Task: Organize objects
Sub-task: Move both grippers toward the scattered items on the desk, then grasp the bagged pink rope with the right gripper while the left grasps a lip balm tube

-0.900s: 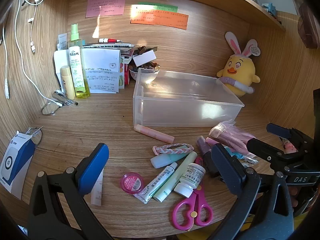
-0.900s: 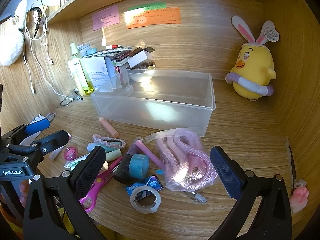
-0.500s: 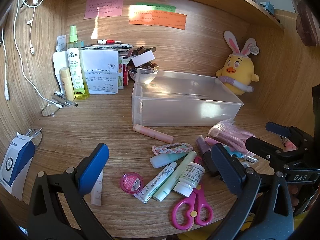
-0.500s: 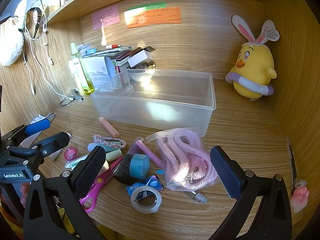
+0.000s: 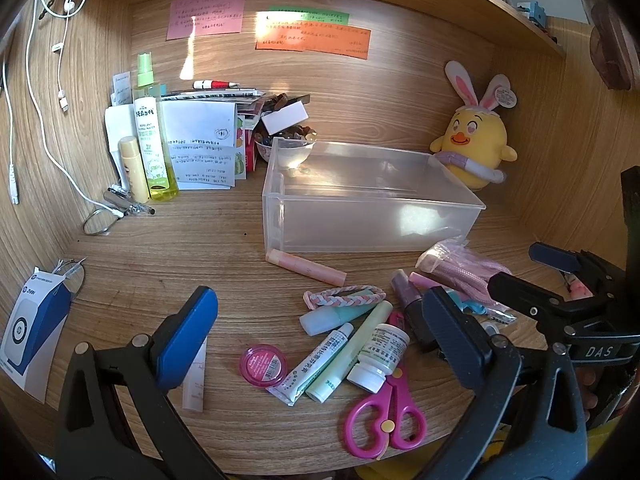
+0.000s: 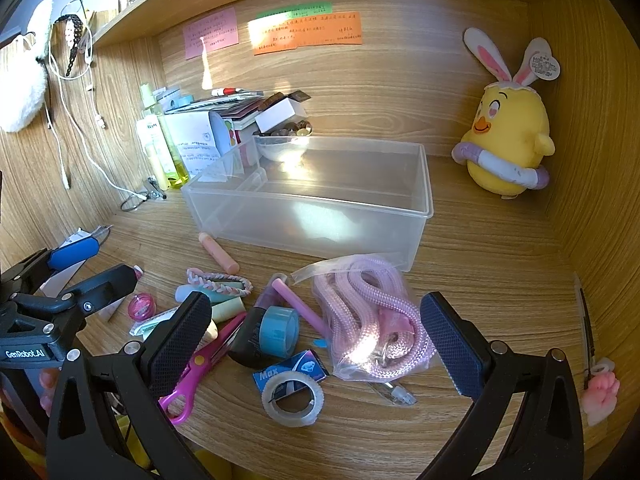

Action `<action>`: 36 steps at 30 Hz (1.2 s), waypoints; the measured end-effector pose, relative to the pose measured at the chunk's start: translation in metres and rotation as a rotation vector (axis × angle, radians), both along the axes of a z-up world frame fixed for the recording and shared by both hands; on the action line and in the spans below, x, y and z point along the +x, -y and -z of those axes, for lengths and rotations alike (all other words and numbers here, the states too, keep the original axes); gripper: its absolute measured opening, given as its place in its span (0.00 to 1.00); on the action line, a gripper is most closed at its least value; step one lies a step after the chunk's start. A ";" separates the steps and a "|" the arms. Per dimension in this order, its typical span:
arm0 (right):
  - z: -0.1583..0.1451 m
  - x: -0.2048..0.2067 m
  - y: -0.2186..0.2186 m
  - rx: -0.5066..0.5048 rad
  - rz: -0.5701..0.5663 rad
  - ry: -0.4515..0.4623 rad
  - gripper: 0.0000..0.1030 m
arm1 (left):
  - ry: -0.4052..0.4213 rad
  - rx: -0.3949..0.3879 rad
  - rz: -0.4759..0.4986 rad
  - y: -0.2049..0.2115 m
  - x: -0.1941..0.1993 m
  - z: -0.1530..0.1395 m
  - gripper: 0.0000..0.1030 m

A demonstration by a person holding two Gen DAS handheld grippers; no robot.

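Clutter lay on the near part of the wooden desk (image 5: 160, 248): pink scissors (image 5: 384, 416), white pill bottle (image 5: 380, 354), braided hair tie (image 5: 344, 295), bagged pink cord (image 6: 372, 320) and clear tape roll (image 6: 292, 398). Clear plastic bin (image 5: 360, 216) stood just beyond them, nothing inside. Left gripper (image 5: 316, 344) hovered wide over the tubes, holding nothing. Right gripper (image 6: 316, 344) hung wide above the bagged pink cord, also holding nothing.

desk (image 5: 168, 264) | wooden | on it: clear bin (image 5: 360, 220), scissors (image 5: 384, 420), plush chick (image 5: 476, 148)
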State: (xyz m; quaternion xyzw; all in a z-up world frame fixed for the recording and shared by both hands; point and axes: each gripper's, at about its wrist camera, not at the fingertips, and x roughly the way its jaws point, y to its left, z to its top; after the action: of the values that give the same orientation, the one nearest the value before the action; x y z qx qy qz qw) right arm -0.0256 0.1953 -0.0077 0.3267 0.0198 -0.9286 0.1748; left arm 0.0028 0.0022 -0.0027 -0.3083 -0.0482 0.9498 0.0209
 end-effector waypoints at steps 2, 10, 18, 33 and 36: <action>0.000 0.000 0.000 -0.001 0.000 0.001 1.00 | 0.002 0.003 0.001 0.000 0.000 0.000 1.00; 0.003 -0.004 -0.005 -0.024 0.003 0.022 1.00 | 0.020 0.024 0.010 0.004 -0.001 0.003 1.00; 0.001 -0.007 -0.018 -0.010 0.049 -0.007 1.00 | 0.030 -0.007 -0.007 0.015 0.002 0.002 0.81; 0.024 -0.037 -0.055 -0.044 0.103 0.096 0.85 | 0.200 -0.008 -0.110 0.070 0.002 0.047 0.53; 0.031 -0.045 -0.047 -0.010 0.077 0.121 0.84 | 0.219 -0.017 -0.153 0.077 -0.001 0.054 0.49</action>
State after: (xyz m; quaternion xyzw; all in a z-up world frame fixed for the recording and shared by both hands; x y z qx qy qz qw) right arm -0.0710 0.2423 -0.0387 0.3818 -0.0083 -0.9133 0.1414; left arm 0.0014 -0.0750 -0.0571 -0.4055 -0.0656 0.9098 -0.0597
